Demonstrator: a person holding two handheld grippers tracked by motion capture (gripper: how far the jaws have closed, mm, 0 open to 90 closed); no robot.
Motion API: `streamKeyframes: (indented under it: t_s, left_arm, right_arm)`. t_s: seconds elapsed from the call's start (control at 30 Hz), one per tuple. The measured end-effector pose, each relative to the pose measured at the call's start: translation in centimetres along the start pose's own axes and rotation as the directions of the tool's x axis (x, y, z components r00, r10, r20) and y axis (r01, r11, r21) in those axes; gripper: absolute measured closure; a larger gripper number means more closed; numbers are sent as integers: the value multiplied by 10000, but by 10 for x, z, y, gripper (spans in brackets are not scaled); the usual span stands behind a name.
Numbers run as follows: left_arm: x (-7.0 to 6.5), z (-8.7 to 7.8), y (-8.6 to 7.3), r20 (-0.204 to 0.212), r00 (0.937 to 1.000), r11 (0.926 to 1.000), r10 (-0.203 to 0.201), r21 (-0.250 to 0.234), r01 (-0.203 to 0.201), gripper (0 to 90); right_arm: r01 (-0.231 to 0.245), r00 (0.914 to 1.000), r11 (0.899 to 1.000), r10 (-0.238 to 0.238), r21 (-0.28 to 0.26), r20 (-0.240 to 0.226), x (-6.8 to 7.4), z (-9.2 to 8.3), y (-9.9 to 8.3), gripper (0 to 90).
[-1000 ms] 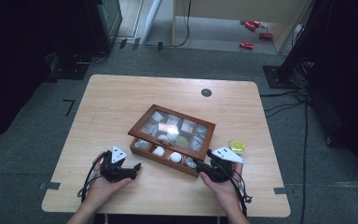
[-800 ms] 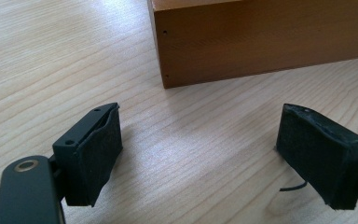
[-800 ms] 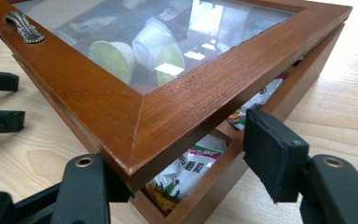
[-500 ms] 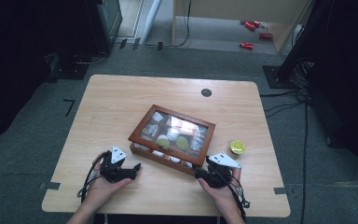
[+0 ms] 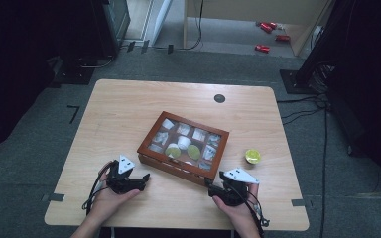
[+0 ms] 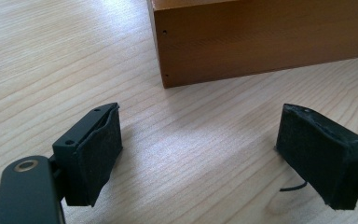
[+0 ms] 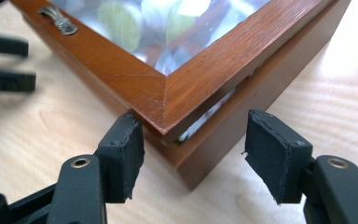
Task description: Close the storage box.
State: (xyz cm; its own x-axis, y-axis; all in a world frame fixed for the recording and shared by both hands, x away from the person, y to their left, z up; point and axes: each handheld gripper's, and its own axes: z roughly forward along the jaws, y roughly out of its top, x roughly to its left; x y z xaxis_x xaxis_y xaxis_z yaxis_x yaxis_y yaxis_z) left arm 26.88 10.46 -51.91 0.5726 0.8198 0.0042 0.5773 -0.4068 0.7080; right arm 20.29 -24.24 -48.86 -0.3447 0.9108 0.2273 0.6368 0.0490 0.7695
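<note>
My left claw (image 5: pixel 144 177) is parked on the table (image 5: pixel 129 109) just off the near-left corner of the wooden box (image 5: pixel 149 144), jaws spread wide with nothing but bare wood grain between them. It's near the box wall, not touching it.

The box sits about mid-table, turned at an angle. Its glass lid (image 7: pixel 177 88) is down but not seated: from the right gripper view there's a thin gap at the near corner, with something pale showing in it, maybe one of the packets. The little metal handle (image 7: pixel 58 19) is further along the front edge.

My right claw (image 7: pixel 193 154) is at that near-right corner, jaws apart and straddling it. They've just been opening a touch, with the corner between them but no pad pressing on it.

I think the trick is not to pinch that corner. Press gently down on the frame, and use the left claw to brace the box so it doesn't skid. The lime-coloured cup (image 5: pixel 252 156) sits off to the right, well clear.
</note>
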Motion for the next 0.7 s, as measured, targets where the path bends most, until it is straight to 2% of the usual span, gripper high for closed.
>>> streamKeyframes:
  t_s: [0.1, 0.3, 0.47, 0.57, 0.7]
  left_arm:
    - [0, 0, 0, 0, 10000, 10000, 7, 7, -7, 149]
    - [0, 0, 0, 1, 10000, 10000, 11, 9, -11, 149]
    - [0, 0, 0, 12, 10000, 10000, 10, -11, -10, 149]
    - [0, 0, 0, 12, 10000, 10000, 11, -11, -11, 149]
    - [0, 0, 0, 10, 10000, 10000, 14, -11, -14, 149]
  right_arm:
    - [113, 9999, 9996, -111, 251, -71, 2, 4, -5, 382]
    - [105, 9998, 9994, -100, 319, -145, 2, 5, -5, 379]
    - [90, 9989, 9971, -55, 749, -475, 0, 5, -4, 319]
    - [266, 9982, 9939, -207, 1069, -555, 0, 5, 0, 253]
    - [368, 9981, 9937, -312, 1058, -538, -1, 0, 4, 208]
